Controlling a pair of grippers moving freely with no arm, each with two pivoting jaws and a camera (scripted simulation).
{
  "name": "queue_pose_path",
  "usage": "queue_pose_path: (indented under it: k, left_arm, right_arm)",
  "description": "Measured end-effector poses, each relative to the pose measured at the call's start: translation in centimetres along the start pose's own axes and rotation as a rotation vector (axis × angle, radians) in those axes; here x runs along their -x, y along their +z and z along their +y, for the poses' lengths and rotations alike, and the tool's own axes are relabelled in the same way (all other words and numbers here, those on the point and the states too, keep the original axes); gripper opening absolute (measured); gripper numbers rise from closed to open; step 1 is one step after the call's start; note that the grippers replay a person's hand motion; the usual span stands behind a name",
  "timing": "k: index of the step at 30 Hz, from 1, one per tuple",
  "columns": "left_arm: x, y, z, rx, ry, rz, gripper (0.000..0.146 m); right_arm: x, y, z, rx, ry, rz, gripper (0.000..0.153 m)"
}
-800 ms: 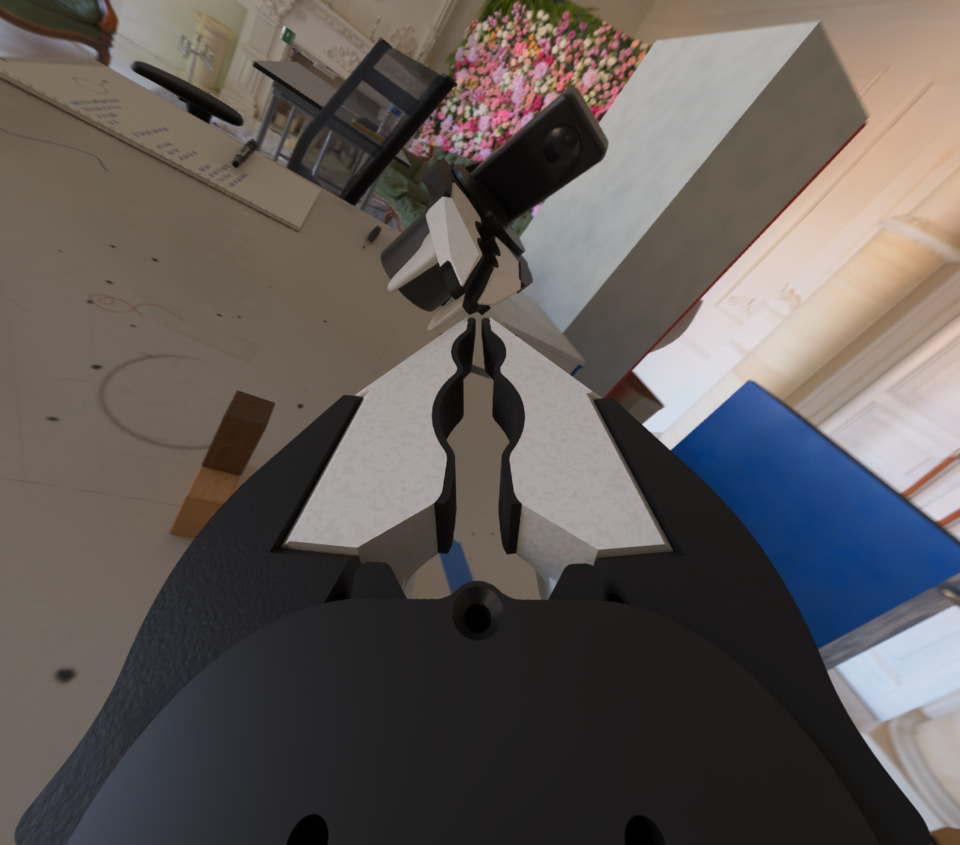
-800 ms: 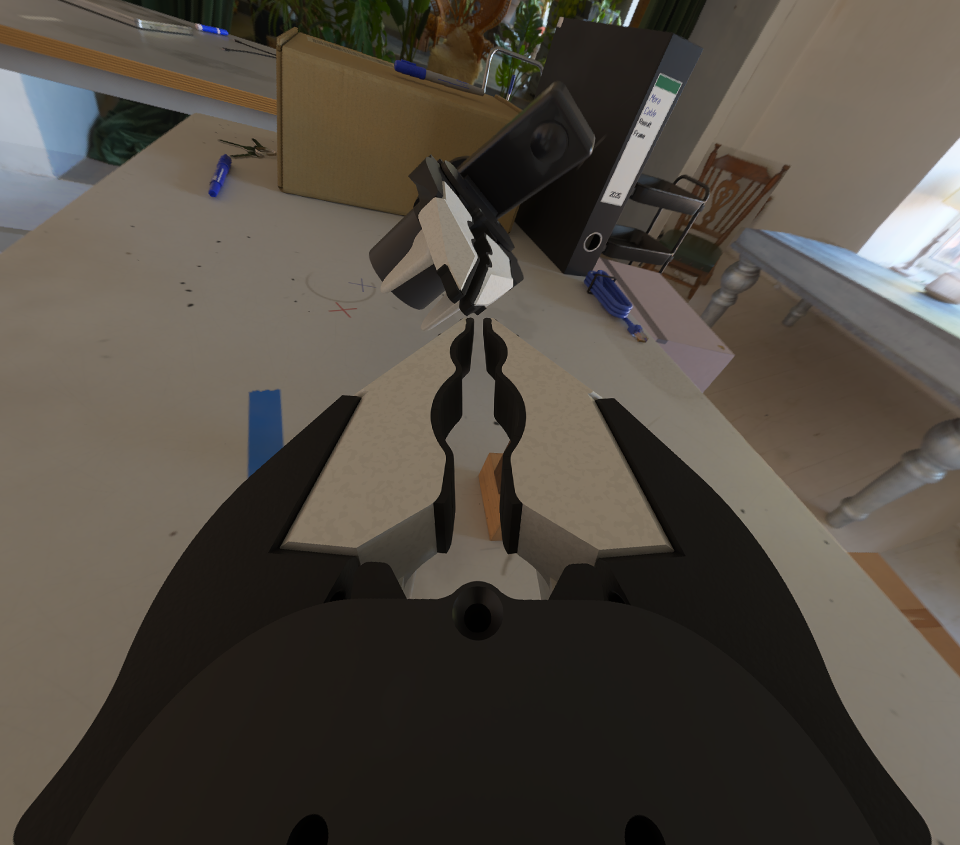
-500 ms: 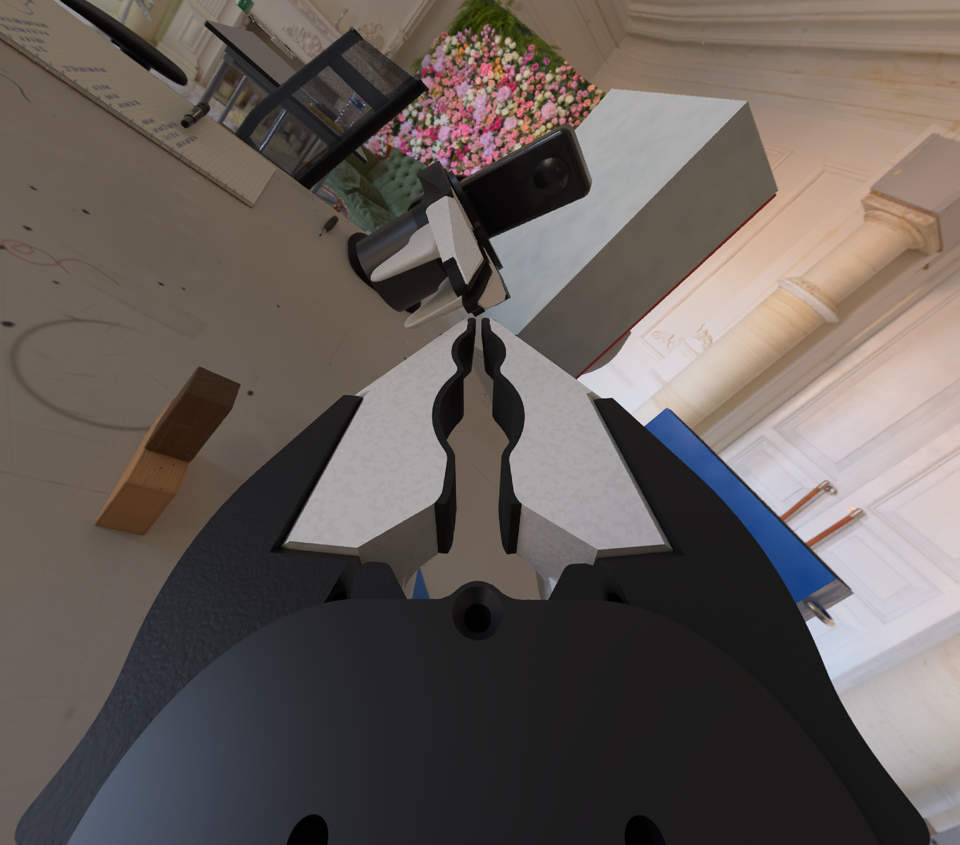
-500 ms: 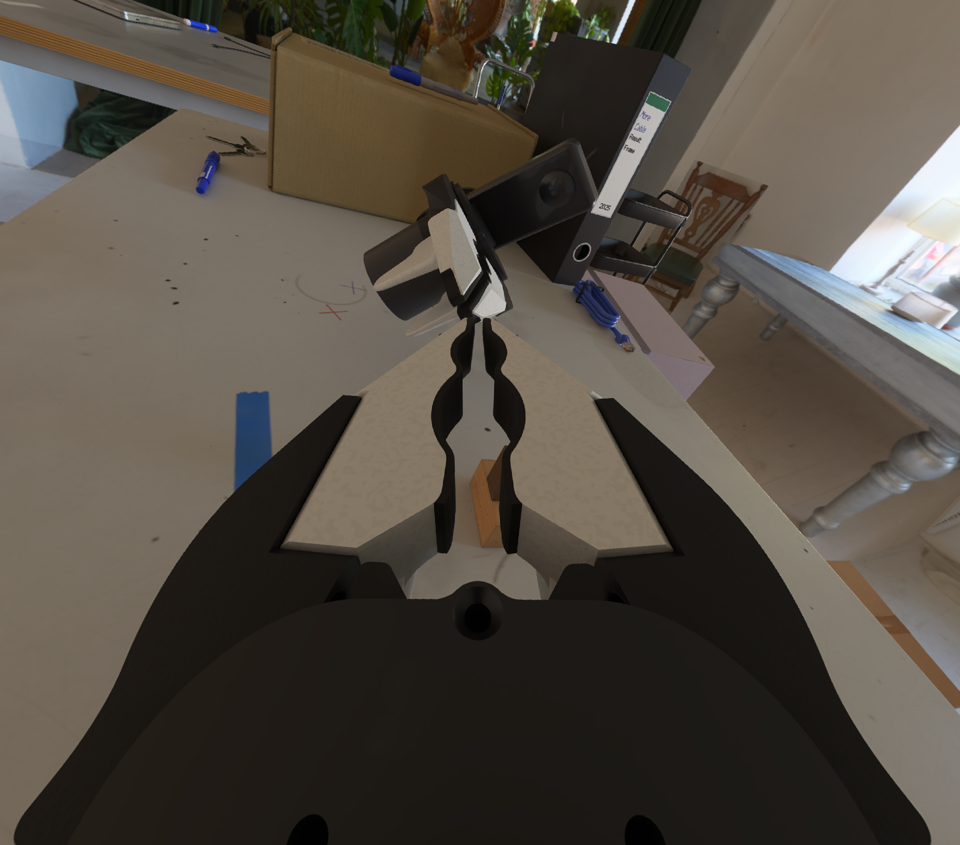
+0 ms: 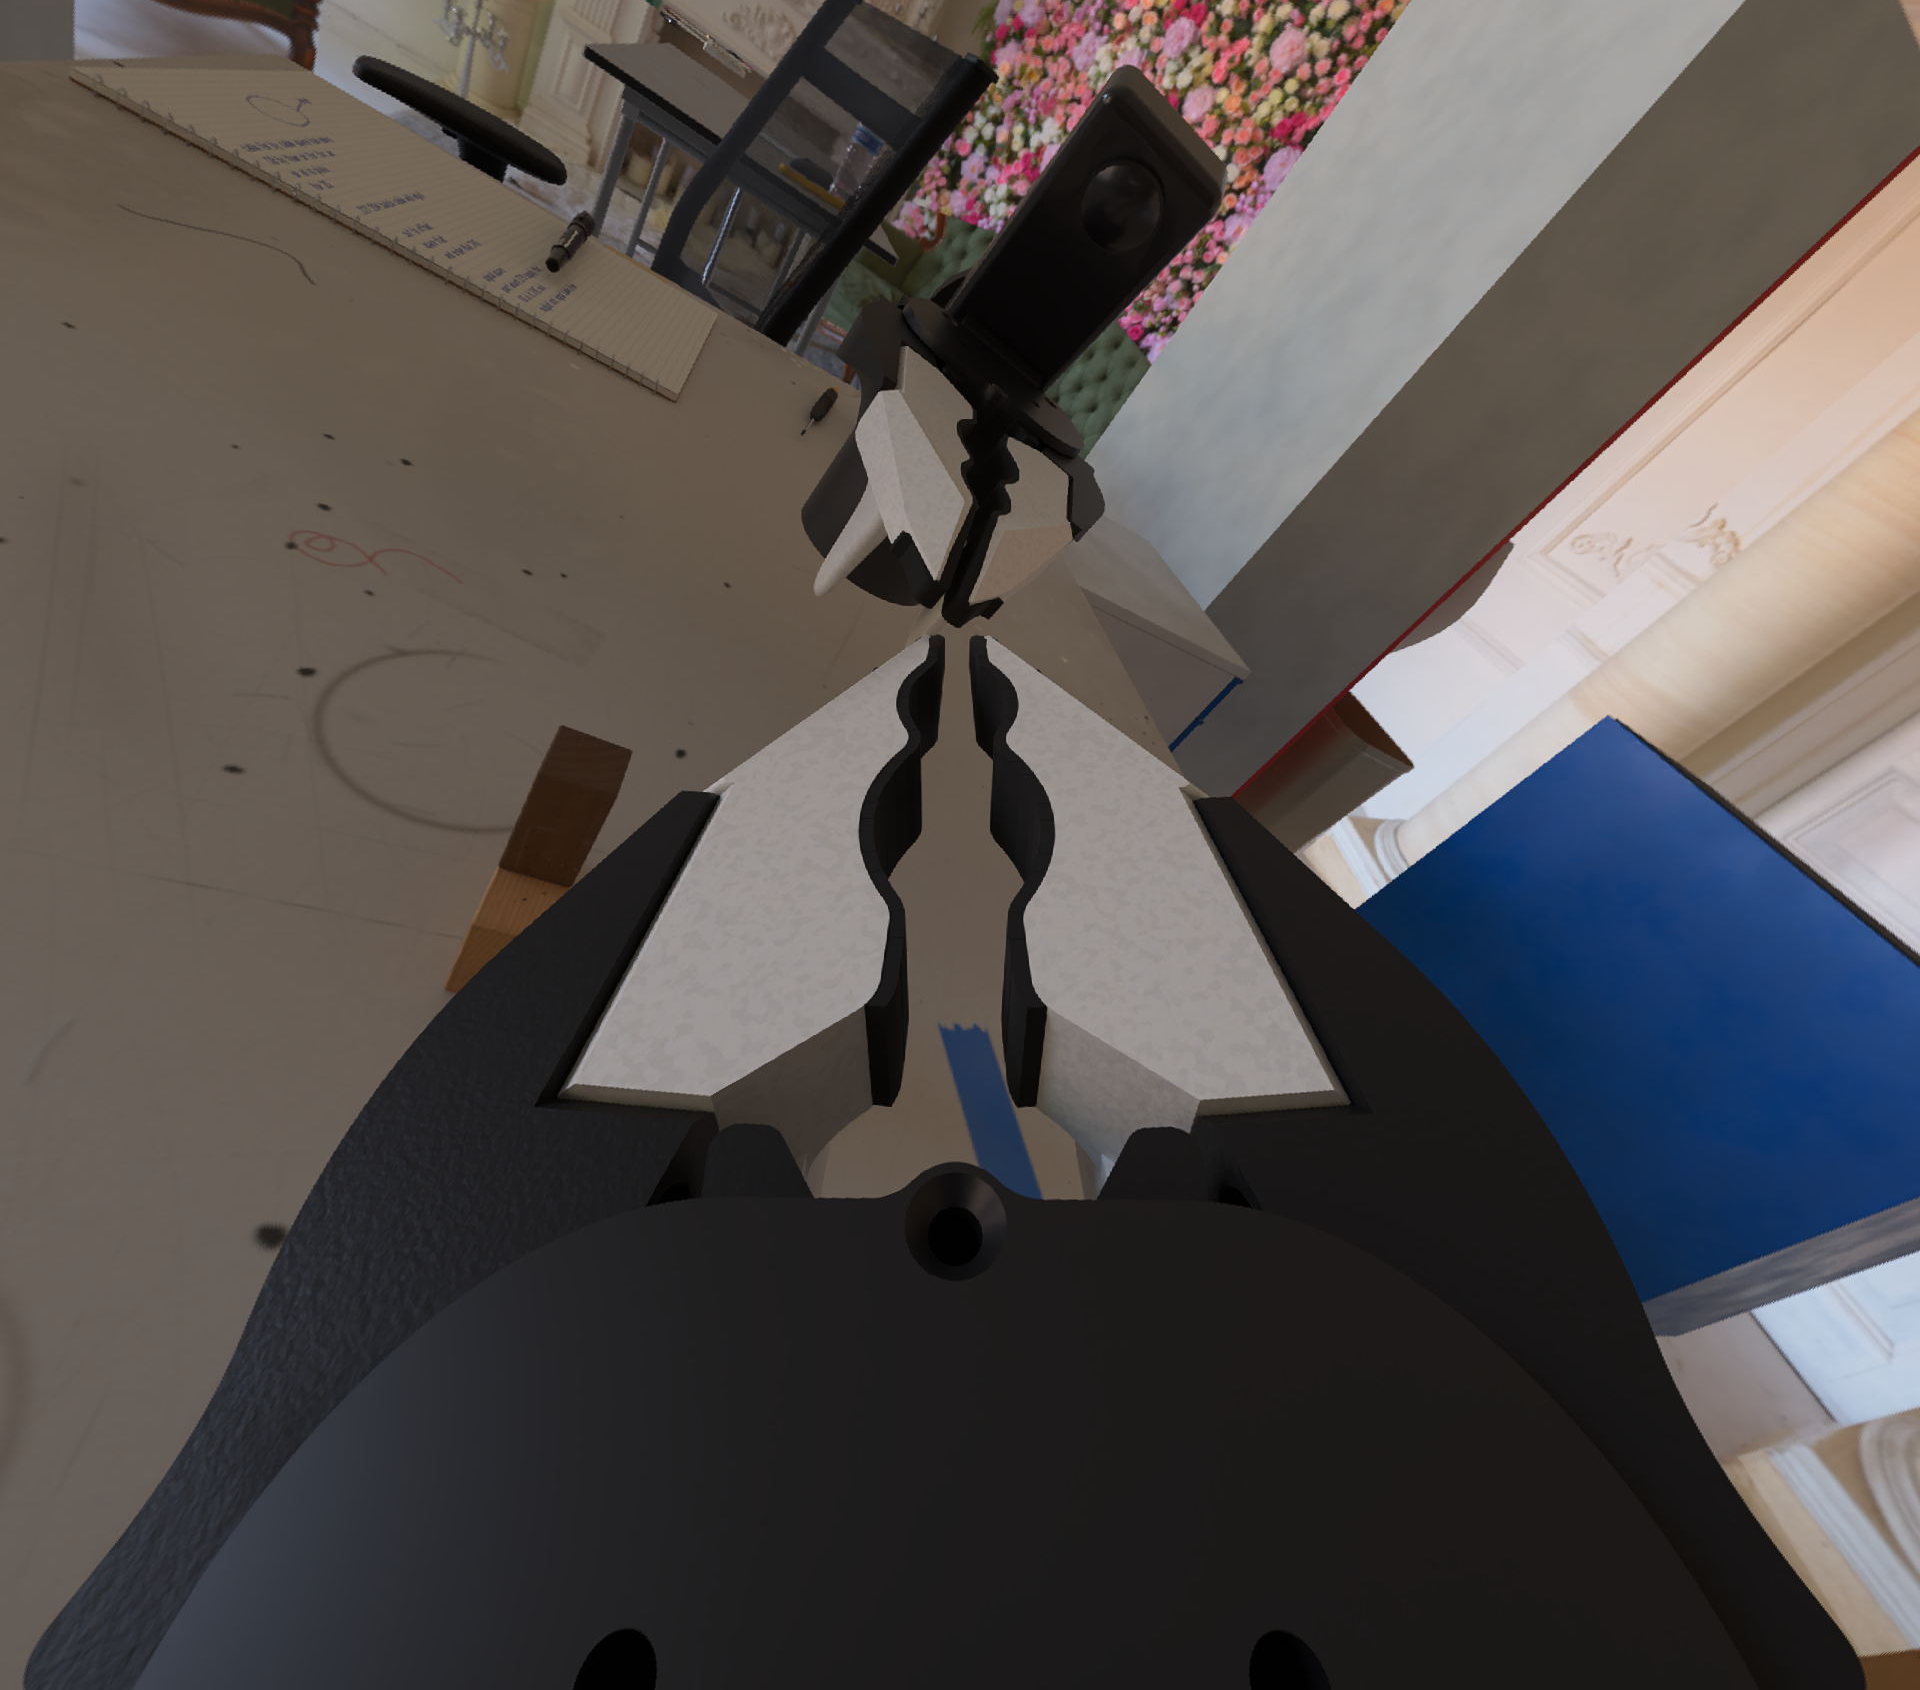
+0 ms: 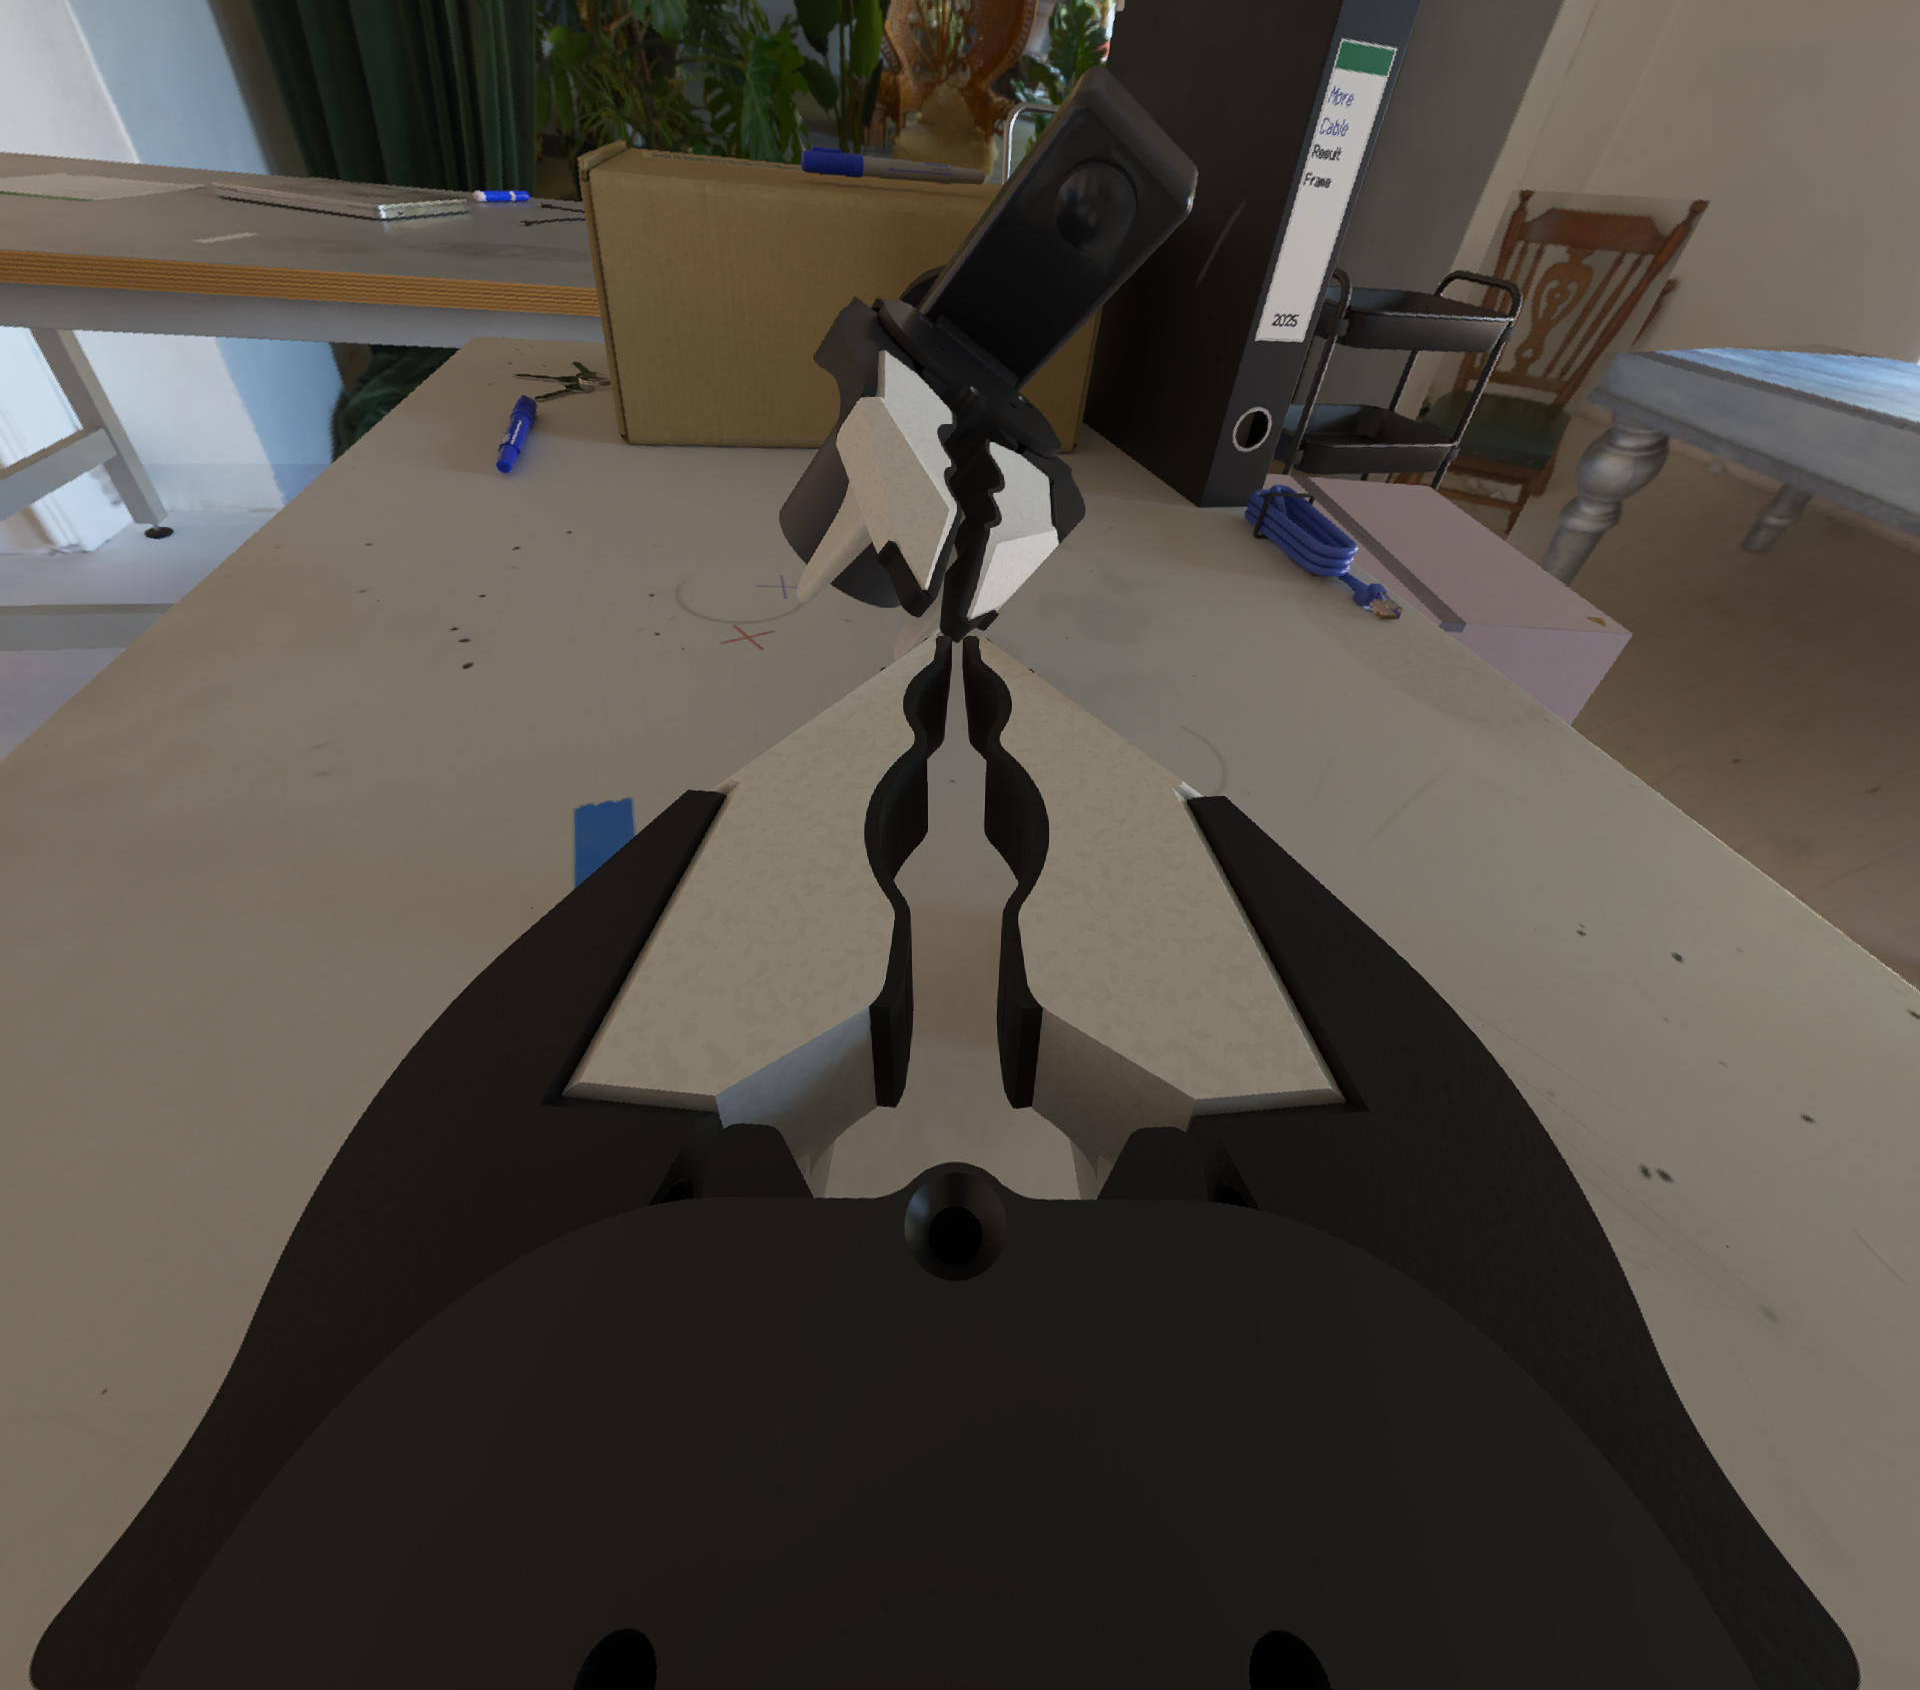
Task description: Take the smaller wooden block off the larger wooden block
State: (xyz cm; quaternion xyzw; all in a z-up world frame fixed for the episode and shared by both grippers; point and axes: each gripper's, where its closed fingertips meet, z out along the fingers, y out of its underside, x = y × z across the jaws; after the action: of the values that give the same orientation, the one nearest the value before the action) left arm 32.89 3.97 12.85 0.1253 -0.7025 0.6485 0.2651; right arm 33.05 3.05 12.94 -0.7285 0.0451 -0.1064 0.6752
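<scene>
The left gripper [image 5: 956, 648] hangs over the table [image 5: 208, 497] with its fingers nearly together, only a thin slit between the tips, and nothing between them. The right gripper [image 6: 956, 648] is the same: fingers drawn almost together, empty. Each shows in the other's view just beyond the fingertips, tips pointing at tips and almost meeting, with its black camera [image 5: 1081, 238] tilted up and to the right.

In the left wrist view the two blocks sit on the table to the left of the gripper, close by and partly hidden behind its black body. The small block [image 5: 569, 799], dark brown, rests on top of the large block [image 5: 504, 913], which is pale wood; they are touching, and neither gripper touches them. Just beyond them a pencilled circle [image 5: 416, 736] is drawn on the table. A strip of blue tape [image 5: 977, 1090] shows through the gap between the fingers, low down. Farther off to the left lie a notepad [image 5: 416, 227] and a pen [image 5: 569, 243]. A big grey box [image 5: 1507, 290] stands to the right, with a blue box [image 5: 1662, 1017] nearer.

In the right wrist view the blocks cannot be seen. The blue tape [image 6: 603, 835] lies left of the gripper. At the far end of the table stand a cardboard box [image 6: 748, 290] and a black binder [image 6: 1247, 206], with a blue marker [image 6: 514, 435] to the left and a blue cable [image 6: 1309, 539] to the right.
</scene>
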Motion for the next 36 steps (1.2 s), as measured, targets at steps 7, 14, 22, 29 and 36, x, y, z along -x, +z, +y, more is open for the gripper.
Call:
queue_pose_path:
  k: [7,14,22,29,36]
  left_arm:
    - [1.0,-0.7,0.2,0.022,0.041,-0.046,0.006]
    - [6.9,-3.0,3.3,0.311,0.145,-0.364,0.029]
    - [9.0,-0.6,5.4,0.606,0.282,-0.303,0.028]
    - [9.7,0.5,5.7,0.662,0.387,-0.285,0.021]
    - [7.0,1.0,2.4,0.354,0.446,-0.204,0.016]
  right_arm:
    - [-0.3,-0.1,0.9,0.023,0.006,-0.011,0.002]
    - [-3.3,-2.2,4.2,0.191,-0.026,0.061,0.002]
    - [-4.0,-2.0,6.0,0.246,-0.010,0.064,0.002]
    - [-4.3,-2.0,6.0,0.248,0.002,0.078,0.002]
    - [-4.3,-1.5,4.6,0.150,0.057,0.065,0.002]
